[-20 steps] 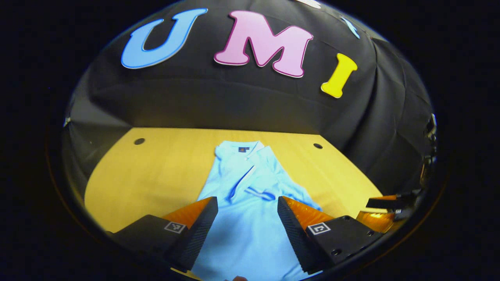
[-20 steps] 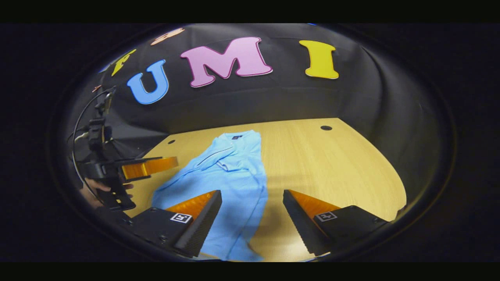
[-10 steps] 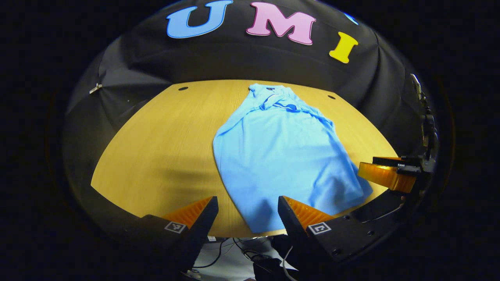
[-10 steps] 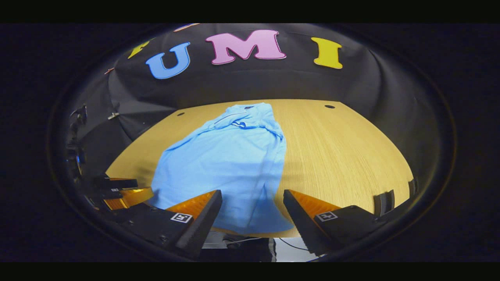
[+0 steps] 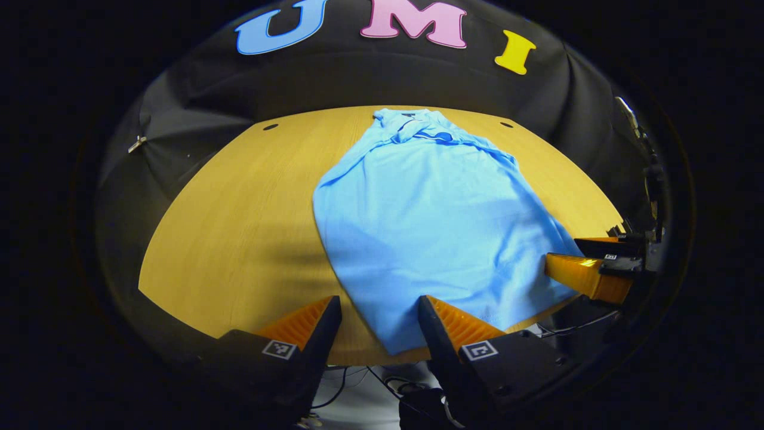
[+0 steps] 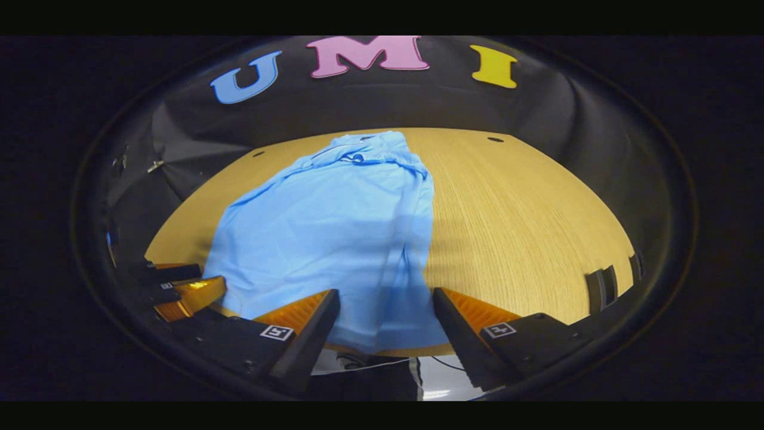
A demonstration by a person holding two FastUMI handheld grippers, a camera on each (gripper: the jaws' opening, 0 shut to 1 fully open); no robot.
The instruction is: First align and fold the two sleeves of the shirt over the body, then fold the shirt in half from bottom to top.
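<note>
The light blue cotton polo shirt (image 5: pixel 430 221) is spread on the yellow wooden table (image 5: pixel 239 227). Both left gripper (image 5: pixel 379 313) and right gripper (image 6: pixel 386 307) are held released above its hem. Being soft and light, it should be pinched at the bottom corners.

1. The left gripper (image 5: pixel 379 316), at the bottom of the left gripper view, has two wedge-shaped fingers with ribbed inner faces.
2. Each finger sits on a black block carrying a small square black-and-white marker; the right block shows round screw holes.
3. The right gripper (image 6: pixel 385 310), at the bottom of the right gripper view, has the same build and markers.
</note>
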